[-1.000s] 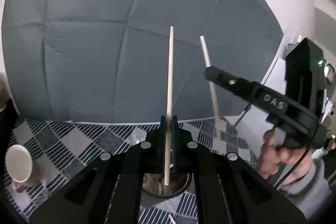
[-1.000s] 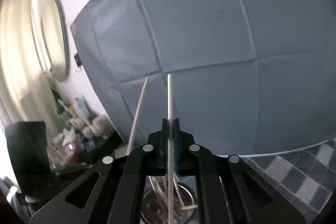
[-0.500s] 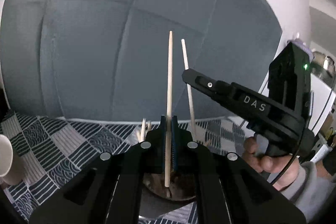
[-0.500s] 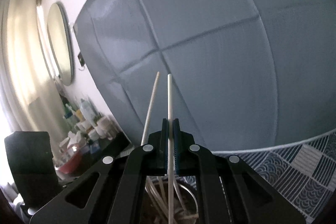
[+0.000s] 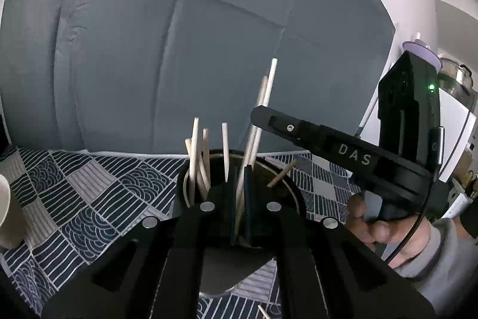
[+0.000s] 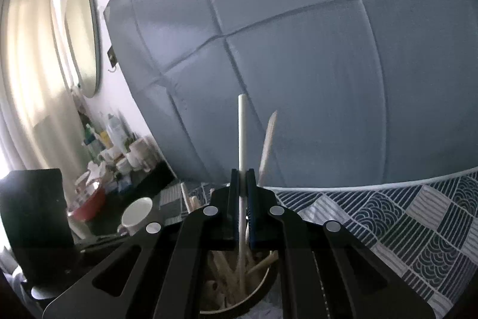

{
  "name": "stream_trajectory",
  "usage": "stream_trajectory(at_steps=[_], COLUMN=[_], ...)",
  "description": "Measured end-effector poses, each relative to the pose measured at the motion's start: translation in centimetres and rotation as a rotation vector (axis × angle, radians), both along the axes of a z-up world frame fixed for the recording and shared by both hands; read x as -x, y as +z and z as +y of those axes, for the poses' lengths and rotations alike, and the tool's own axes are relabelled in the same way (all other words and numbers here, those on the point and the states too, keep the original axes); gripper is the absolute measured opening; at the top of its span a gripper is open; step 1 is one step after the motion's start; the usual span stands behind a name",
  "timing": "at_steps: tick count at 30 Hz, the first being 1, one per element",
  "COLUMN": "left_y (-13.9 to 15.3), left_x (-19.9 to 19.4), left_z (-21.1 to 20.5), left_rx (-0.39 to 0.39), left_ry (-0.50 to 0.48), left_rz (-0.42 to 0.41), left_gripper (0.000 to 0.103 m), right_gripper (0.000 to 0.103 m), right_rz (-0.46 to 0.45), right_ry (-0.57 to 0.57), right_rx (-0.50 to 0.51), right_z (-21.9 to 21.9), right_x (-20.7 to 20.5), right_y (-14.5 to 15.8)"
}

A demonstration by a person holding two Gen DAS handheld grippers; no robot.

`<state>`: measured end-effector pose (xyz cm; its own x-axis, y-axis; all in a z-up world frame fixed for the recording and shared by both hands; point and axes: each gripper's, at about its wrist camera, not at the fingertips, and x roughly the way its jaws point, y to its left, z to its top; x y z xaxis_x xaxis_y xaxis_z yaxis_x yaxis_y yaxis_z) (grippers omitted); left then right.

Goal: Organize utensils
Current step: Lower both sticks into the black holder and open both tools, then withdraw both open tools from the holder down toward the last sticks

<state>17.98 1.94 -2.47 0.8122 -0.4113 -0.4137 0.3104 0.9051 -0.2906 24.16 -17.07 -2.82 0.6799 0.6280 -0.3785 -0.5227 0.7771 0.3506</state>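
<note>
A round dark holder (image 5: 286, 184) stands on the patterned cloth and holds several wooden chopsticks (image 5: 195, 151). My left gripper (image 5: 239, 178) sits right over its rim, jaws slightly apart, with a chopstick (image 5: 252, 139) leaning loose between them. My right gripper (image 6: 242, 181) is shut on a pale chopstick (image 6: 242, 133) whose lower end reaches down into the holder (image 6: 263, 286). The right gripper also shows in the left wrist view (image 5: 263, 112), above the holder on the right.
A white cup (image 6: 136, 214) stands left of the holder; its edge also shows in the left wrist view (image 5: 6, 214). A grey padded headboard (image 5: 179, 35) rises behind the blue-and-white patterned cloth (image 5: 89, 193). Cluttered bottles and a red bowl (image 6: 89, 199) sit at far left.
Both grippers came down to the holder. The left jaws opened a little and its chopstick dropped in and now leans loose. The right chopstick was lowered into the holder.
</note>
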Motion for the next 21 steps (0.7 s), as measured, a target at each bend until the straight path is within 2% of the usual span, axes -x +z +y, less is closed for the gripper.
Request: stream_trajectory(at_steps=[11,14,16,18,19,21], left_y=[1.6,2.0,2.1,2.1,2.1,2.3], left_x=[2.0,2.5,2.8,3.1,3.2,3.8], left_z=[1.7,2.3,2.7,3.0,3.0,3.1], left_rx=[-0.004,-0.014,-0.014,0.000,0.004,0.001], left_ry=[0.063,0.087,0.107,0.110,0.114,0.130], left_rz=[0.020,0.031,0.043,0.060,0.065,0.069], left_gripper=[0.005,0.012,0.018,0.020,0.023,0.040], right_gripper=[0.009,0.009,0.014,0.027,0.029,0.041], right_rz=[0.005,0.003,0.011,0.006,0.002,-0.003], right_ry=[-0.014,-0.027,-0.041,-0.063,-0.069,-0.073], right_rx=[0.015,0.023,0.024,0.031,0.036,0.054], right_z=[-0.6,-0.8,-1.0,-1.2,-1.3,-1.3], right_x=[1.7,2.0,2.3,2.8,3.0,3.5], right_y=[1.7,2.5,2.9,3.4,3.6,4.0])
